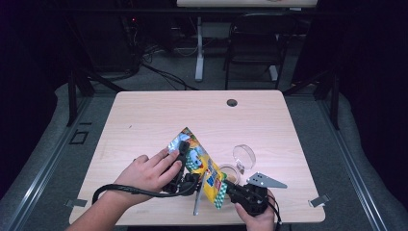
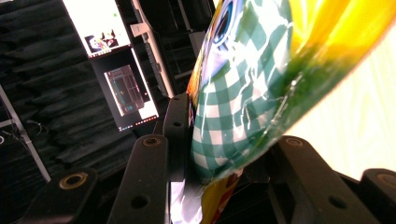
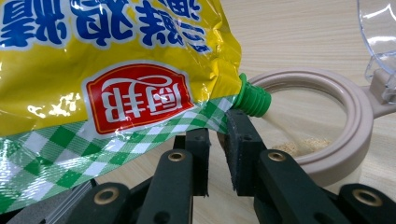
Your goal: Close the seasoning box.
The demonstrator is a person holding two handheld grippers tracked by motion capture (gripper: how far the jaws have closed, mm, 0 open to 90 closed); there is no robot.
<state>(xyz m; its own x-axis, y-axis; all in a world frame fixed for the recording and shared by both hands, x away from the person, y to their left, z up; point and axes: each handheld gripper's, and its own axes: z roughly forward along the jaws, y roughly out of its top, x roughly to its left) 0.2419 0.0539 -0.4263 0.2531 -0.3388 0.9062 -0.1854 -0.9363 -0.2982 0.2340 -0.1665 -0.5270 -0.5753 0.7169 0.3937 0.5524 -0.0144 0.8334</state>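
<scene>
A yellow seasoning bag (image 1: 199, 161) with a green-checked edge hangs tilted over the table's front, held by both grippers. My left gripper (image 1: 184, 161) is shut on its upper part; in the left gripper view the checked foil (image 2: 243, 93) sits pinched between the jaws (image 2: 233, 140). My right gripper (image 1: 225, 188) is shut on the bag's lower checked corner (image 3: 140, 140), jaws (image 3: 215, 126) nearly together. The bag's green spout (image 3: 252, 100) points into a round beige-rimmed container (image 3: 345, 140), which has some pale powder (image 3: 299, 145) on its bottom. The container (image 1: 230, 172) stands just right of the bag.
The container's clear lid (image 1: 244, 155) stands hinged open behind it, also at the top right of the right gripper view (image 3: 378, 32). A thin grey strip (image 1: 197, 202) lies near the table's front edge (image 1: 192, 222). A chair (image 1: 255, 43) stands beyond the table.
</scene>
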